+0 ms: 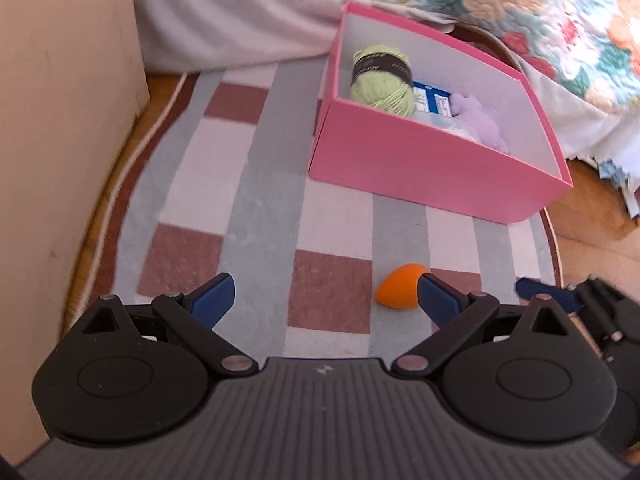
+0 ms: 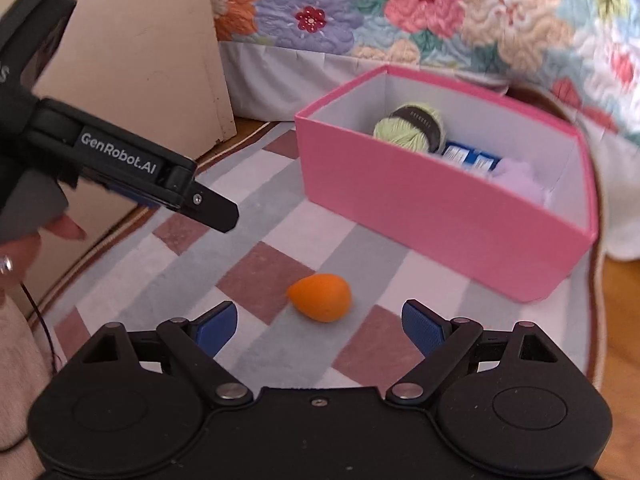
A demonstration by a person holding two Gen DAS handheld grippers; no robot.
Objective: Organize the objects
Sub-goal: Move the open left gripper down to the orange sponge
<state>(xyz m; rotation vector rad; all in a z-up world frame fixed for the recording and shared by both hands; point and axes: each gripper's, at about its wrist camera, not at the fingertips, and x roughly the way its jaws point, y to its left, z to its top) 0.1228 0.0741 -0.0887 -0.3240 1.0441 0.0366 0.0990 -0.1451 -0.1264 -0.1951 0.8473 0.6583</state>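
Right wrist view shows the orange egg-shaped sponge [image 2: 320, 297] lying loose on the checked rug [image 2: 276, 216], just ahead of the right gripper [image 2: 320, 326], whose blue pads stand wide apart with nothing between them, while the pink box [image 2: 432, 216] behind it already holds a green yarn ball [image 2: 404, 126], a blue packet [image 2: 470, 158] and something lilac and soft [image 2: 516, 176]. The left gripper [image 1: 326, 300] is likewise spread and empty, the sponge sitting just beside its right pad. Judging by this, the step in hand is the approach to the last loose item; next, the right claw should straddle the sponge, close gently on it, and carry it over the box wall.
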